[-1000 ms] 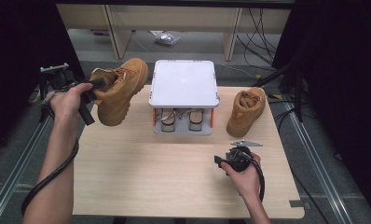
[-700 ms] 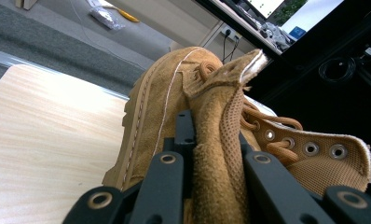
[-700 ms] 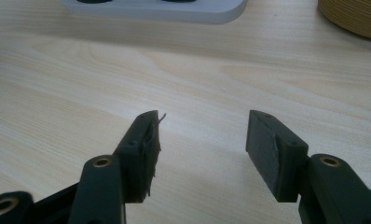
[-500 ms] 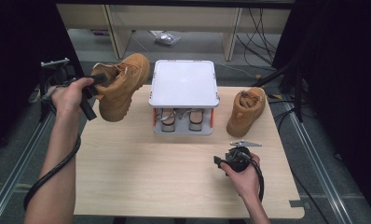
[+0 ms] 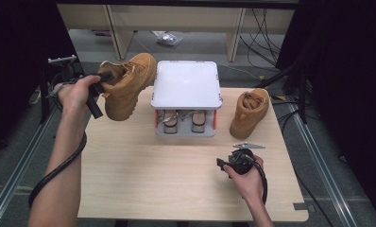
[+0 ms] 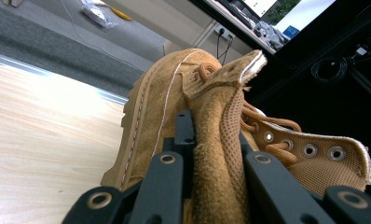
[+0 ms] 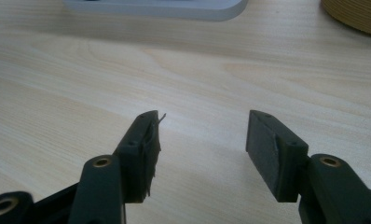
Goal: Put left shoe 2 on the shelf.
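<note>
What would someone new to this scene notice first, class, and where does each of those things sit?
First, the tan boot held in the air at the table's left edge, the left gripper clamped on its collar. Next, the white-topped rack at the table's middle back, with shoes tucked beneath it, and a second tan boot standing to its right. Near the front, the right gripper rests with fingers apart over bare wood.
</note>
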{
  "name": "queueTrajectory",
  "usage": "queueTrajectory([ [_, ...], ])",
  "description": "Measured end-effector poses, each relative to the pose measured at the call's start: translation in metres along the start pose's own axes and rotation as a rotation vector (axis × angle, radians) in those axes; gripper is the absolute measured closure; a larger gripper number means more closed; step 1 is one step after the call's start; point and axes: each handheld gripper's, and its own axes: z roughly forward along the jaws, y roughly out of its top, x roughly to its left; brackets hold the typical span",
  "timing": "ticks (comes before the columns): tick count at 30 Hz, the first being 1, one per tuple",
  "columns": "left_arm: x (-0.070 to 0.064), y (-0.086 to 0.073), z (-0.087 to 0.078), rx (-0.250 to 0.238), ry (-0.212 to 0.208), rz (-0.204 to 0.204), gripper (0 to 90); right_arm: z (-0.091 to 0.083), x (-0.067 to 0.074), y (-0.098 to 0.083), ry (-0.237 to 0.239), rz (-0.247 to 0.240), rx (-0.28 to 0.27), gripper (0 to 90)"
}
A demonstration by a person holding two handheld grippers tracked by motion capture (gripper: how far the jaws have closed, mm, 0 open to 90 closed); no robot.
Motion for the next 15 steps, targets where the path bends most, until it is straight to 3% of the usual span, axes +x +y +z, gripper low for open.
queueTrajectory([
  [1, -0.001, 0.0, 0.001, -0.002, 0.001, 0.001, 81.4, 0.001, -0.002, 0.0, 0.003, -0.023, -0.014, 45.3],
  [3, -0.003, 0.0, 0.002, -0.004, 0.004, 0.001, 81.4, 0.0, 0.0, 0.0, -0.016, -0.004, 0.002, 45.3],
  [5, -0.006, 0.0, 0.004, -0.002, 0.004, 0.01, 81.4, 0.0, 0.002, 0.0, -0.005, 0.022, 0.008, 45.3],
  [15, -0.015, 0.001, 0.013, 0.011, -0.005, 0.017, 81.2, 0.001, 0.003, -0.001, 0.003, 0.033, 0.01, 45.3],
])
